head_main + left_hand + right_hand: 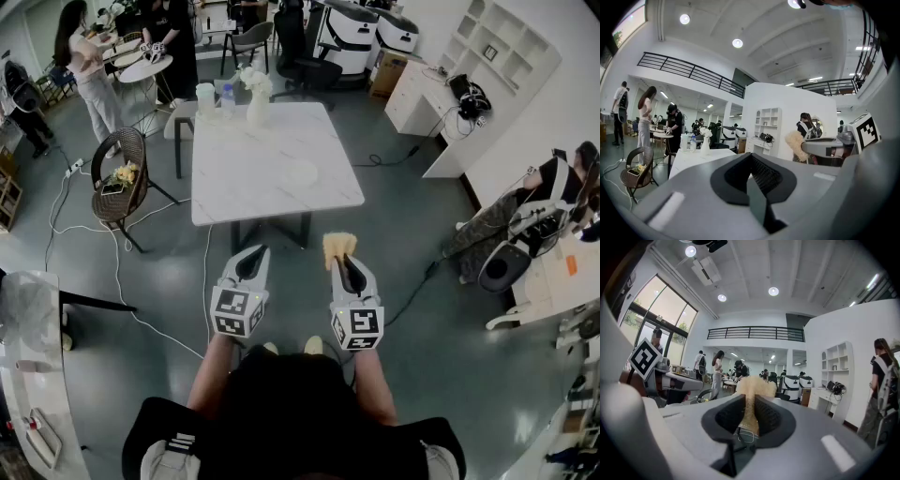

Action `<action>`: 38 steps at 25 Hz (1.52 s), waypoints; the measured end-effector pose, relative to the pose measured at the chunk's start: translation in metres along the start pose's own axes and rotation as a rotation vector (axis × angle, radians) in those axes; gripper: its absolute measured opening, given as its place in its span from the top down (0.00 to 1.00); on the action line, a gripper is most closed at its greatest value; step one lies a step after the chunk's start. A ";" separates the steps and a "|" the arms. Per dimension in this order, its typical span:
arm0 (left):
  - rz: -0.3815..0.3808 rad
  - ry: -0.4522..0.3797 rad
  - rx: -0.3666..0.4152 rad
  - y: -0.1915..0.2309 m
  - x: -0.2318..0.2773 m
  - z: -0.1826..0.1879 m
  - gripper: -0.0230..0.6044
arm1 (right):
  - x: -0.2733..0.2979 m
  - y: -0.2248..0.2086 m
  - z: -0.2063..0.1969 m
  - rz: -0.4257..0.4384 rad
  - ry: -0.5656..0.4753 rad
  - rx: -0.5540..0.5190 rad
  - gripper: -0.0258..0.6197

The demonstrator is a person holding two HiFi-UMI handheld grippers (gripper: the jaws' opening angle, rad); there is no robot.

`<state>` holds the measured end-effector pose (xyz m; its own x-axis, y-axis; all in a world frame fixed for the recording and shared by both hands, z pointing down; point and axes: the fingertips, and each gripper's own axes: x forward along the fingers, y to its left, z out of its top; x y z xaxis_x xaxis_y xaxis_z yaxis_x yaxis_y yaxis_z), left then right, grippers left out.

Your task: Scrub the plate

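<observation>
A pale plate (303,172) lies on the white marble table (234,178), towards its right side. Both grippers are held level, short of the table's near edge. My right gripper (343,264) is shut on a fluffy yellow scrubber (339,246), whose tuft sticks out past the fingertips. In the right gripper view the scrubber (752,392) is pinched between the dark pads. My left gripper (251,261) is shut with nothing in it. The left gripper view shows its closed jaws, the table (691,158) beyond, and the right gripper (820,147) with the scrubber (797,144) alongside.
A white vase of flowers (257,97), a cup (205,97) and a bottle (228,99) stand at the table's far edge. A wicker chair (120,178) and floor cables (117,272) lie to the left. People stand at the back left; one sits at the right.
</observation>
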<state>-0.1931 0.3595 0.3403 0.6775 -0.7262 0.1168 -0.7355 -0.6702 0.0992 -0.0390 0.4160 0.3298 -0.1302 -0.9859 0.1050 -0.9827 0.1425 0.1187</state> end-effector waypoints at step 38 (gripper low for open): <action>0.021 0.050 -0.044 0.023 0.087 -0.010 0.95 | 0.084 -0.054 -0.012 0.026 0.043 0.022 0.86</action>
<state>-0.1510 0.2828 0.3627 0.6620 -0.7304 0.1683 -0.7495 -0.6470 0.1398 0.0044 0.3263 0.3443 -0.1509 -0.9771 0.1498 -0.9817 0.1659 0.0933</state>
